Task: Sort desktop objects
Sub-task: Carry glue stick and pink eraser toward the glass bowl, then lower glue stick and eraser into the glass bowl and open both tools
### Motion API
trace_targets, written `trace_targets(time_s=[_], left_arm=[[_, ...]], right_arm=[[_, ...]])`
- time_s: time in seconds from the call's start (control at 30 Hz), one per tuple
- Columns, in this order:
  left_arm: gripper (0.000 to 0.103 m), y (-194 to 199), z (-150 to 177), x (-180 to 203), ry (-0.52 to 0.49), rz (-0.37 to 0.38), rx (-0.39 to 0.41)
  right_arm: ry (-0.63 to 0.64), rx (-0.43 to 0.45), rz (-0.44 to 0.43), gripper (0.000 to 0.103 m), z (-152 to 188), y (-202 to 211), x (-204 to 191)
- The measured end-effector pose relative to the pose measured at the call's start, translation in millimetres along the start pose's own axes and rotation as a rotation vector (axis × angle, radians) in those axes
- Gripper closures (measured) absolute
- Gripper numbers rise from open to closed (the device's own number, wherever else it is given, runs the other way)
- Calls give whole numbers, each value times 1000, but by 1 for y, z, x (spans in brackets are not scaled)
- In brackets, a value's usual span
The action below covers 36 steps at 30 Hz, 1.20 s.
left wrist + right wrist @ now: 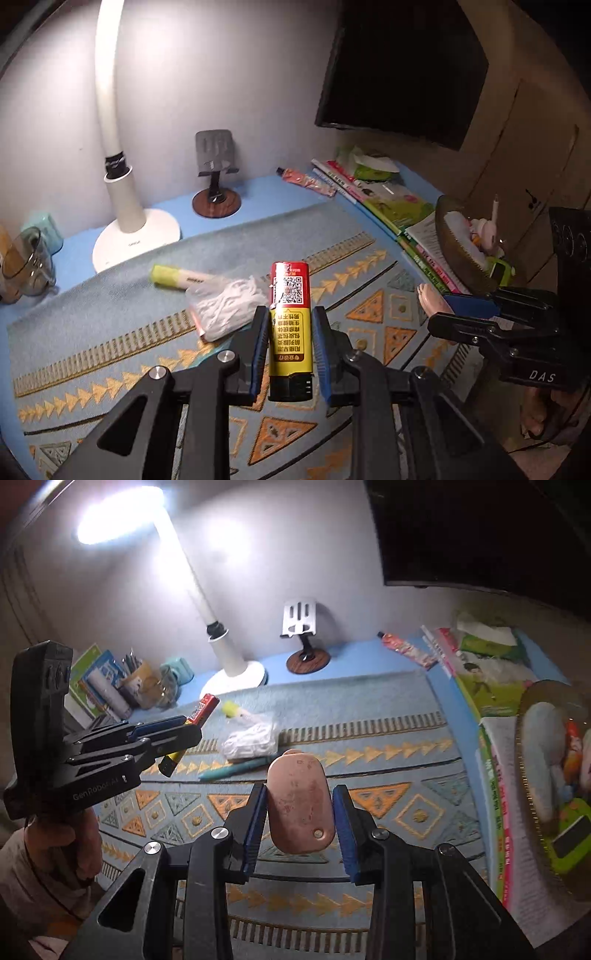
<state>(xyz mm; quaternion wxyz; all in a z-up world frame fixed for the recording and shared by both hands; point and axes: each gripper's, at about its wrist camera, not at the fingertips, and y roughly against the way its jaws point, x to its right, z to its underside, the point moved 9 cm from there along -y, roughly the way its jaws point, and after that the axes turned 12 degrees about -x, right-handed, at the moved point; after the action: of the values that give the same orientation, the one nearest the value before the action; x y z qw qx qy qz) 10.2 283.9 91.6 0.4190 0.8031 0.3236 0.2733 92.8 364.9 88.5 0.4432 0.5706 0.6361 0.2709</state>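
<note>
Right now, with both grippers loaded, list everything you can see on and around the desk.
Glue stick: one, red and yellow, in left gripper.
Pink oval eraser: one, in right gripper.
Highlighter: one, yellow-green, on mat.
Plastic bag: one, white contents, beside highlighter.
Teal pen: one, on mat.
Desk lamp: one, white, lit, at back.
Phone stand: one, grey, by wall.
Books: several, green, right edge.
Bowl: one, clutter-filled, on books.
Left gripper: shut.
Right gripper: shut.
</note>
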Motion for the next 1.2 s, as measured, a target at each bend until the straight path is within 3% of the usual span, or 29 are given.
trace_targets(time_s=[0.27,0.43,0.67,0.93,1.2], left_arm=[[83,8,-67,133,-209,78,99],[83,-2,-87,218,-346,154,103],[83,-39,-103,316,-482,237,82],[83,-91,-119,358,-526,230,39],[83,-136,-146,350,-483,171,23]], right_arm=[[-249,175,-28,66,-8,85,101],[-353,250,37,66,-1,123,168],[-482,252,104,66,19,138,248],[-471,227,113,66,19,131,284],[-435,179,106,66,18,119,296]])
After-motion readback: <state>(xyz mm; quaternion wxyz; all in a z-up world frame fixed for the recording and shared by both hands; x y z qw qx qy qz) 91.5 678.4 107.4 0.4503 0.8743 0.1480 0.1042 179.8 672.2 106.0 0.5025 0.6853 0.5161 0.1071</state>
